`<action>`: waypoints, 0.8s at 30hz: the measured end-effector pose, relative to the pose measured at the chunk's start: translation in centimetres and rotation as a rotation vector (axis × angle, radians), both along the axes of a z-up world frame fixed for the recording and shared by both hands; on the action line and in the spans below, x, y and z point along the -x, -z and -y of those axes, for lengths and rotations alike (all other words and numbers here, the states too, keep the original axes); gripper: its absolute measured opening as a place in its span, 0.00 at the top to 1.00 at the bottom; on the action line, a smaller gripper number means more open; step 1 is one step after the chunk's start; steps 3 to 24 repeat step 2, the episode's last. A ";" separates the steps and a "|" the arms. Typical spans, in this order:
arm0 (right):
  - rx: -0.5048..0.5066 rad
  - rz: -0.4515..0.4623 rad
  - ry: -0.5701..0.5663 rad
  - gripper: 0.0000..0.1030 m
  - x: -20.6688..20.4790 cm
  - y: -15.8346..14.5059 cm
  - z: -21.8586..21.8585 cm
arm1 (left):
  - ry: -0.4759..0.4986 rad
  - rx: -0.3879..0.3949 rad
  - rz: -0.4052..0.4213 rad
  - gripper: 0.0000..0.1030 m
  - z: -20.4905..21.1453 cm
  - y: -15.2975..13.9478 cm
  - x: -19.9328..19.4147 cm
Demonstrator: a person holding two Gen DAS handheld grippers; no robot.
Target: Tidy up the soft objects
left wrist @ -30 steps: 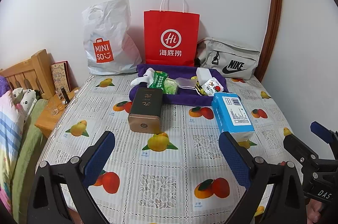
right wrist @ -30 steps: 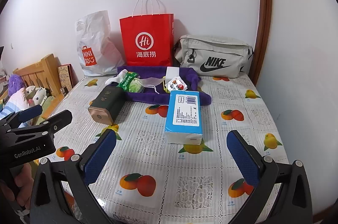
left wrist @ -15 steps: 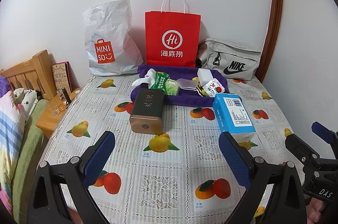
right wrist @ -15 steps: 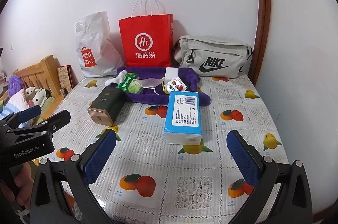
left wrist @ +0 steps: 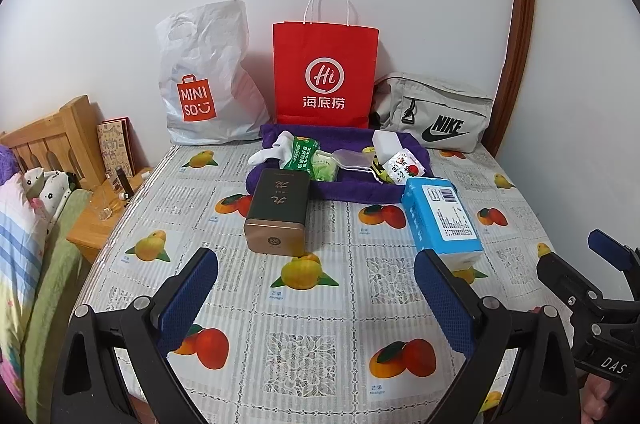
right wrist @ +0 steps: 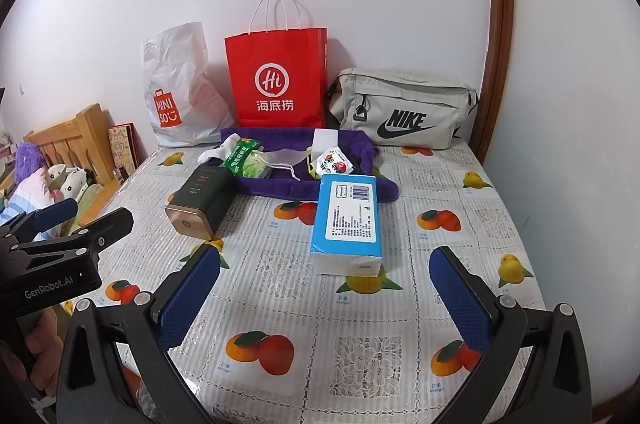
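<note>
Left tongs at lower centre of the left wrist view, blue pads spread wide, nothing between them. Right tongs at lower centre of the right wrist view, likewise spread and empty. Both hover over the near part of the bench, which is covered by a fruit-print cloth.

Purple towel lies at centre frame, toward the far side of the bench, rumpled into a shallow nest. On it: a white sock at its left end, a green packet just beside the sock, a clear pouch in the middle, a white block and a small red-and-white packet toward the right.

Dark tea tin lies on its side at centre, its far end touching the towel's front edge. Blue tissue pack lies right of it, its far end at the towel's right corner.

Against the wall in the upper half of the frame: white Miniso bag, red paper bag, grey Nike bag, left to right.
</note>
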State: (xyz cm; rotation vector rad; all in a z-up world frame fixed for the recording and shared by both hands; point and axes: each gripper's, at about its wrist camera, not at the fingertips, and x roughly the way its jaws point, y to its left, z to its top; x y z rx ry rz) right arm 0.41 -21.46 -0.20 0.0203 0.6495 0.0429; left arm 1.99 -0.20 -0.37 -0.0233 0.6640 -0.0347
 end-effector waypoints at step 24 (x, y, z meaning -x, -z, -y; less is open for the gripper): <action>0.001 -0.002 -0.002 0.00 -0.1 0.0 0.0 | 0.001 0.000 0.004 0.03 -0.1 0.0 -0.2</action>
